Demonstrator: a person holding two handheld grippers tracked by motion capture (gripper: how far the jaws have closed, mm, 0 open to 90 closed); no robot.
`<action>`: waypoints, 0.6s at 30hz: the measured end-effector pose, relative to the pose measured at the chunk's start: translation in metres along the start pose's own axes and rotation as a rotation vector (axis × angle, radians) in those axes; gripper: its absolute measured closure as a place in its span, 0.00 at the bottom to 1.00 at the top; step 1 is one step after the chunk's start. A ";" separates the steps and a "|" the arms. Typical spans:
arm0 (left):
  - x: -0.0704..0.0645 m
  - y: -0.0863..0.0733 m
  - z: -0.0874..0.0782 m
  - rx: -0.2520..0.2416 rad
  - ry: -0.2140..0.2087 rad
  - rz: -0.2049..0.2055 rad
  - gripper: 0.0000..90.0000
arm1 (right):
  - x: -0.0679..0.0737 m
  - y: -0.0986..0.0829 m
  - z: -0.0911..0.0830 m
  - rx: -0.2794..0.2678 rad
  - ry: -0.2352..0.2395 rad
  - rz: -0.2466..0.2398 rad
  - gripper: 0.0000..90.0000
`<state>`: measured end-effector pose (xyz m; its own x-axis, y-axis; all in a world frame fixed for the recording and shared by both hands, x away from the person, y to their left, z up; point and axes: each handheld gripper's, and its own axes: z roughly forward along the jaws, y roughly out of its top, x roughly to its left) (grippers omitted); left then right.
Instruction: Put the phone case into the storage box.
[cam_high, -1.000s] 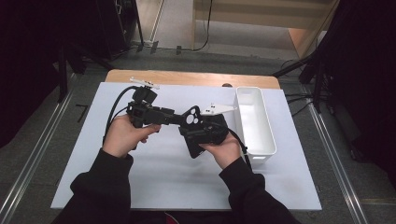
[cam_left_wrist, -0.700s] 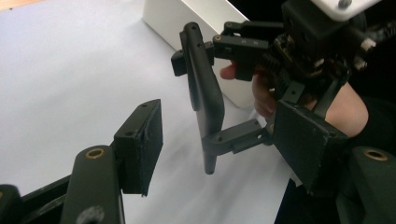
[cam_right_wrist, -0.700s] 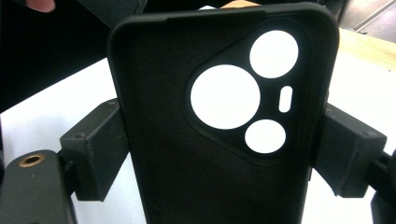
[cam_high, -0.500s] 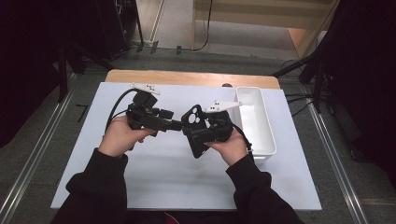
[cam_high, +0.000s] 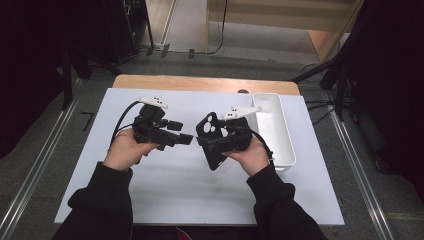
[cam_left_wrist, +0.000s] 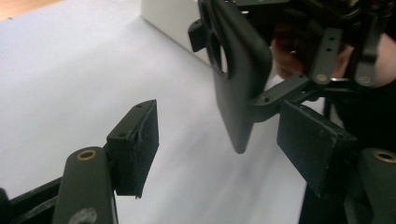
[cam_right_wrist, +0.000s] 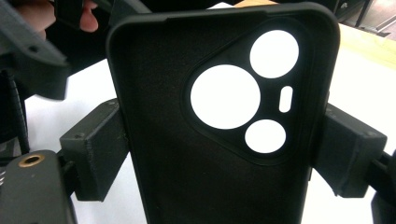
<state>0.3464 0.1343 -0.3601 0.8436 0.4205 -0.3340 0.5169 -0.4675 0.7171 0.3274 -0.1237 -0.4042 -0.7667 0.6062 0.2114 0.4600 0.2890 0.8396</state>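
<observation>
Now the black soft-plastic phone case with round camera cut-outs (cam_right_wrist: 224, 121) sits clamped in the right hand-held gripper (cam_high: 225, 140) above the white-covered counter (cam_high: 165, 195); the left hand-held gripper (cam_high: 175, 137), released, has drawn apart, probably after a handover.

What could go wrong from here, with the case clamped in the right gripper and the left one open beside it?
1. The right gripper pinches the phone case only by its side edges, above the table; a flexible case could bow and pop free.
2. The left gripper, jaws open, sits near the case's edge; closing off-centre might knock or twist it.
</observation>
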 end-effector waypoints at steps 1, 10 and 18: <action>0.000 -0.001 0.001 0.000 0.009 -0.001 0.32 | 0.000 0.000 0.000 0.001 0.003 0.001 0.13; 0.000 -0.013 0.004 0.000 0.012 0.025 0.32 | -0.001 0.001 -0.005 0.006 0.019 -0.001 0.13; 0.002 -0.027 0.006 -0.010 0.022 0.046 0.32 | -0.002 0.002 -0.009 0.006 0.021 -0.009 0.13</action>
<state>0.3348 0.1429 -0.3835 0.8632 0.4154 -0.2869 0.4758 -0.4795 0.7374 0.3259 -0.1314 -0.3985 -0.7803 0.5875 0.2145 0.4556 0.2989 0.8385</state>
